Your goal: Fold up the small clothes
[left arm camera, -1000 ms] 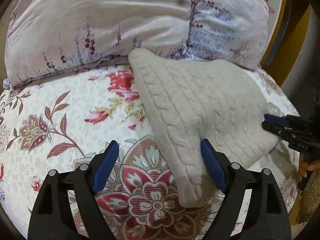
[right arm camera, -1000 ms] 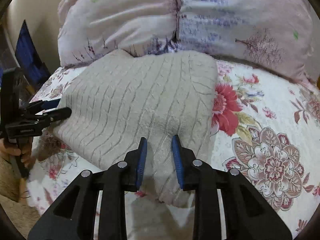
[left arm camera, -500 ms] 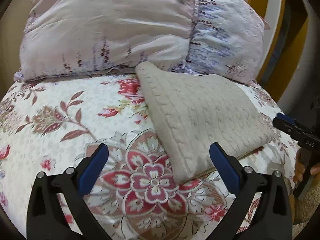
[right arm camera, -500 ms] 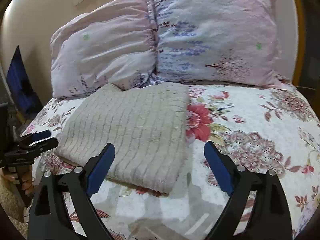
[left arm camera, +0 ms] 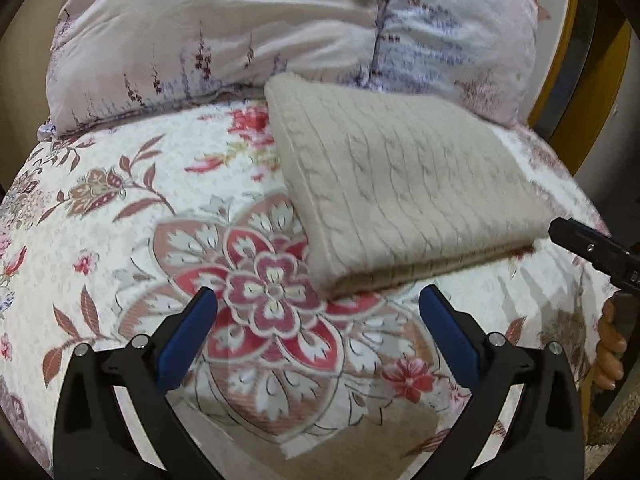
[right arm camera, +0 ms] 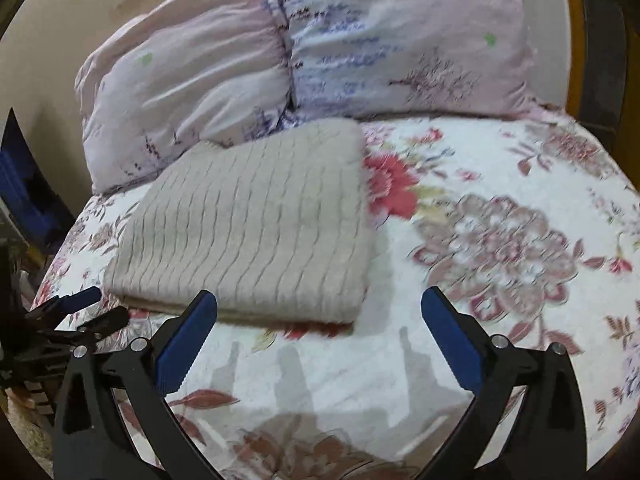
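A beige cable-knit sweater (left arm camera: 400, 192) lies folded into a flat rectangle on the floral bedsheet (left arm camera: 120, 240), its far edge against the pillows. My left gripper (left arm camera: 316, 304) is open just short of the sweater's near corner, with only sheet between its blue pads. In the right wrist view the same sweater (right arm camera: 256, 224) lies left of centre. My right gripper (right arm camera: 318, 304) hovers at its near edge with jaws still opening wide, and the pads touch no cloth. The left gripper (right arm camera: 96, 308) shows at the sweater's left corner.
Two pale flowered pillows (left arm camera: 240, 28) (right arm camera: 400, 40) lean at the head of the bed behind the sweater. A yellow wooden frame (left arm camera: 560, 40) stands at the right. A person's hand (left arm camera: 608, 344) holds the other gripper's handle at the bed's edge. Bare sheet (right arm camera: 520, 240) spreads right of the sweater.
Both grippers let go of the sweater's near edge, opened wide and drew back. The sweater, lifted at its corners a second ago, now lies flat.
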Demonstrator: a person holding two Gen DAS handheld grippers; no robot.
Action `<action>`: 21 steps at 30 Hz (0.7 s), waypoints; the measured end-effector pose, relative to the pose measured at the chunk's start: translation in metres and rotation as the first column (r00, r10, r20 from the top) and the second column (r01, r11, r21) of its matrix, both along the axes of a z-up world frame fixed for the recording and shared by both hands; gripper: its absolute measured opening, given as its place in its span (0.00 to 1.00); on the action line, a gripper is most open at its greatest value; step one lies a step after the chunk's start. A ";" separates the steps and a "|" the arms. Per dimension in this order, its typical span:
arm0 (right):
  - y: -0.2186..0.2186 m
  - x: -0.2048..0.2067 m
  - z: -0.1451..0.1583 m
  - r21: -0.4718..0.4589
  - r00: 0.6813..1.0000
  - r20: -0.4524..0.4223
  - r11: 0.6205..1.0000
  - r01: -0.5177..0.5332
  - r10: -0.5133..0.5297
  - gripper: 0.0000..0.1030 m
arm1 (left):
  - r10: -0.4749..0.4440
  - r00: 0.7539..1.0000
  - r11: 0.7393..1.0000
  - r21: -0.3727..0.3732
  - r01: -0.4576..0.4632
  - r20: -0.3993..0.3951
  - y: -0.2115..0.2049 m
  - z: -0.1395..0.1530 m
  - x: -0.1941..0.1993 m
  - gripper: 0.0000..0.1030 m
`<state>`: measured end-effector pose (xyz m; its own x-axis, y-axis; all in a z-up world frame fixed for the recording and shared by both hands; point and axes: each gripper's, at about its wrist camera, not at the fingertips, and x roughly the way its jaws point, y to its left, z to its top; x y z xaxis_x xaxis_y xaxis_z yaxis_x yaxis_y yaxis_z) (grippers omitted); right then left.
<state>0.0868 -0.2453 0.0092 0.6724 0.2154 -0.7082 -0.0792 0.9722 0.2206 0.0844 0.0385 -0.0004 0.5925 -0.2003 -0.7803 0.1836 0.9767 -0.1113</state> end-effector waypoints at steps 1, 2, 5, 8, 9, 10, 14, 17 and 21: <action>0.004 -0.001 -0.002 -0.008 1.000 -0.008 1.000 -0.002 0.002 0.99 | 0.001 1.000 1.000 0.012 -0.001 -0.006 -0.002 -0.001 0.000 0.98; 0.008 -0.001 -0.004 -0.025 1.000 -0.017 1.000 -0.008 0.008 0.99 | 0.002 1.000 1.000 0.027 -0.001 -0.010 -0.005 -0.003 -0.001 0.98; 0.017 -0.003 -0.010 -0.072 1.000 -0.029 0.997 -0.009 0.007 0.99 | 0.008 1.000 0.998 0.064 -0.007 -0.017 -0.011 -0.006 0.000 0.98; 0.024 -0.004 -0.015 -0.110 0.999 -0.042 0.994 -0.009 0.005 0.99 | 0.014 0.999 0.997 0.079 -0.012 -0.029 -0.014 -0.009 0.002 0.98; 0.025 -0.004 -0.017 -0.119 0.999 -0.046 0.993 -0.008 0.003 0.99 | 0.017 0.999 0.997 0.082 -0.014 -0.032 -0.014 -0.010 0.003 0.98; 0.026 -0.004 -0.018 -0.128 0.999 -0.049 0.992 -0.008 0.002 0.99 | 0.018 0.999 0.996 0.083 -0.015 -0.033 -0.015 -0.010 0.003 0.98; 0.030 -0.003 -0.023 -0.145 0.998 -0.065 0.989 -0.008 -0.001 0.99 | 0.020 0.999 0.996 0.091 -0.016 -0.036 -0.015 -0.011 0.005 0.98; 0.030 0.000 -0.026 -0.160 0.997 -0.080 0.987 -0.005 -0.008 0.99 | 0.019 0.999 0.994 0.108 -0.015 -0.038 -0.018 -0.012 0.006 0.98; 0.032 0.002 -0.032 -0.184 0.994 -0.103 0.983 0.006 -0.025 0.99 | 0.019 0.999 0.993 0.119 -0.015 -0.038 -0.020 -0.013 0.007 0.98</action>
